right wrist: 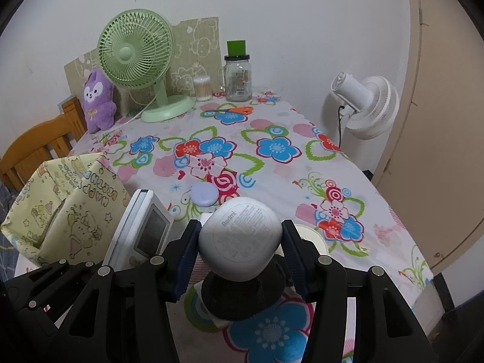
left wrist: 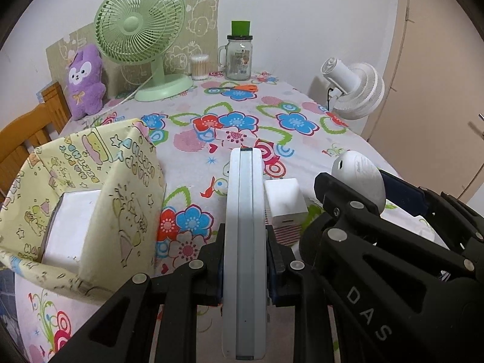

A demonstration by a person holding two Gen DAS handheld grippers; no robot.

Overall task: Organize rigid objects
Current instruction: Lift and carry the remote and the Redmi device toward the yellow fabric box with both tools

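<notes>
My left gripper [left wrist: 245,242] is shut on a white remote control [left wrist: 244,199], which I see edge-on, pointing forward above the table. To its left stands an open box wrapped in yellow paper [left wrist: 99,199] with a white box [left wrist: 72,227] inside. My right gripper [right wrist: 240,230] is shut on a white egg-shaped earbud case [right wrist: 239,242], held over a black round object [right wrist: 242,296]. In the right wrist view the remote control [right wrist: 145,227] appears beside the yellow box [right wrist: 66,208]. A white charger cube [left wrist: 284,202] and a lilac round case [right wrist: 204,195] lie on the floral tablecloth [right wrist: 272,175].
At the table's back stand a green desk fan [left wrist: 139,24], a purple plush toy [left wrist: 84,81], a cotton-swab tub [left wrist: 199,66] and a glass jar with a green lid [left wrist: 239,54]. Orange scissors [left wrist: 242,87] lie near them. A white fan [right wrist: 369,106] stands past the right edge, a wooden chair [right wrist: 36,148] on the left.
</notes>
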